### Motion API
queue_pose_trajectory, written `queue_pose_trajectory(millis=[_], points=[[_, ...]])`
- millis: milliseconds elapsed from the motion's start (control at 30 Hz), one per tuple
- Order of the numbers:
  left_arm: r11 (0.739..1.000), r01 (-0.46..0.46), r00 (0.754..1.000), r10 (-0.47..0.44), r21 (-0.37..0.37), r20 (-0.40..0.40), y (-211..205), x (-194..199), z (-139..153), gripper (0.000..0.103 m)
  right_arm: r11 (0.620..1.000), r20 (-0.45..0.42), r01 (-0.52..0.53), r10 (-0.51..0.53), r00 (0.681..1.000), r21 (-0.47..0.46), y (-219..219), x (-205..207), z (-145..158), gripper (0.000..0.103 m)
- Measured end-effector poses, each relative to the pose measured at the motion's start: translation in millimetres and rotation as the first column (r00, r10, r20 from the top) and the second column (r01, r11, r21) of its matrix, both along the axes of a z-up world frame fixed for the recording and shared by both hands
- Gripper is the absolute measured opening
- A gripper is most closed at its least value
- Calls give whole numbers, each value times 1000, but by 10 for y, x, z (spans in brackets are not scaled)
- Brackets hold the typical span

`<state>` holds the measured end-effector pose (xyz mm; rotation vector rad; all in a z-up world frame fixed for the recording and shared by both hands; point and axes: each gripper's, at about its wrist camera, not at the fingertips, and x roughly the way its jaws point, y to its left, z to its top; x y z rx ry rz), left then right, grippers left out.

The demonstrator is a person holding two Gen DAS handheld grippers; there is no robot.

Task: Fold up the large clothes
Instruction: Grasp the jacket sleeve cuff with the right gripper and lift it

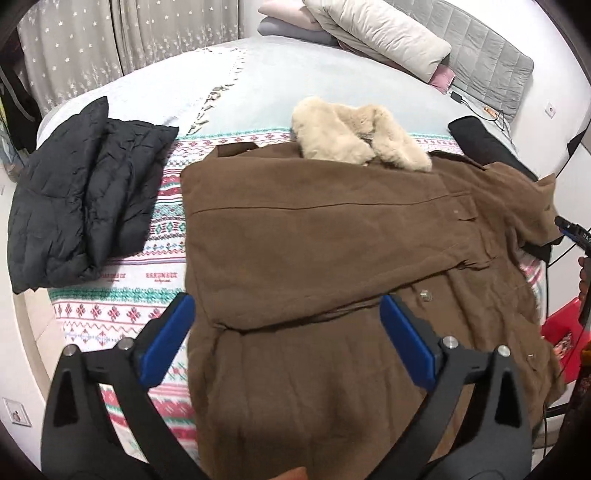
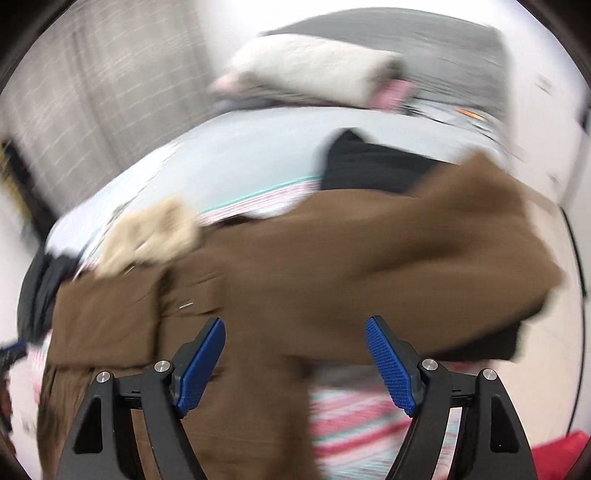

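Note:
A large brown coat (image 1: pixel 314 236) with a cream fur collar (image 1: pixel 354 136) lies spread on the patterned bedspread (image 1: pixel 110 314), one sleeve folded across its front. My left gripper (image 1: pixel 288 306) is open and empty, hovering over the coat's lower half. In the blurred right wrist view the same coat (image 2: pixel 332 266) fills the middle, its collar (image 2: pixel 155 232) at the left. My right gripper (image 2: pixel 295 325) is open and empty above the coat's right side. Its tip also shows at the right edge of the left wrist view (image 1: pixel 570 229).
A folded black puffer jacket (image 1: pixel 85 195) lies left of the coat. Another black garment (image 1: pixel 487 144) lies at the coat's far right. Pillows (image 1: pixel 376 33) and a grey headboard (image 1: pixel 487 55) are at the back. A red object (image 1: pixel 561 332) sits beside the bed.

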<state>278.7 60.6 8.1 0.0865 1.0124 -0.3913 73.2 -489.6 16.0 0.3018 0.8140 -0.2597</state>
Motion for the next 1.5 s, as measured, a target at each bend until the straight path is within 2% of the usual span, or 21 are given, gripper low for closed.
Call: queue_pose_trajectory(millis=[133,233,300,400,533,633,667,700,767,800,867,933,1000,1167,1233,1367,1500], points=[[997,-33,998,29,-76,-46,-100,-65,139,100,987,-10,162,-162,987,19,-753,-350,83,80],[991,-61,998,58,-116,-34,-218,-99,192,100,956,-6,280,-280,960,84,-1276,-566,68,80],[990,-56,998,52,-130,-34,-320,-81,183,100,918,-7,369,-372,928,143,-1633,-698,3,80],[987,-57,998,51,-152,-40,-472,-14,89,100,863,-6,450,-462,887,230,-2001,-823,-131,80],[992,-65,998,63,-110,-21,-667,87,-143,100,785,-4,489,-527,850,381,-2357,-836,-380,80],[992,-67,998,67,-106,3,-740,125,-285,100,728,20,483,-562,827,486,-2507,-770,-548,79],[991,-72,997,75,-111,21,-749,127,-323,100,709,46,480,-582,812,517,-2538,-759,-585,71],[990,-73,996,78,-122,31,-745,129,-349,100,706,71,467,-587,806,533,-2550,-747,-595,63],[986,-66,996,75,-155,49,-733,138,-421,100,714,86,472,-592,801,518,-2565,-686,-572,17],[984,-61,996,72,-169,60,-718,143,-453,100,727,97,495,-603,792,477,-2548,-687,-509,13],[980,-54,995,70,-191,75,-678,146,-498,100,749,149,498,-606,781,436,-2472,-710,-344,11],[975,-41,994,62,-218,90,-623,137,-531,100,797,225,474,-574,787,374,-2304,-720,-18,10],[968,-36,993,61,-249,96,-554,130,-567,100,851,294,429,-512,807,304,-2084,-695,344,10],[955,-51,995,76,-293,72,-387,177,-587,100,943,448,264,-329,832,203,-1408,-615,1269,10],[943,-48,994,78,-329,80,-314,171,-554,100,969,485,191,-246,839,159,-1084,-517,1580,10],[920,-27,992,72,-391,102,-210,153,-492,100,997,507,35,-68,859,75,-384,-179,1998,9],[898,-9,992,62,-441,107,-145,156,-475,100,985,487,-171,149,861,1,354,260,2157,9]])
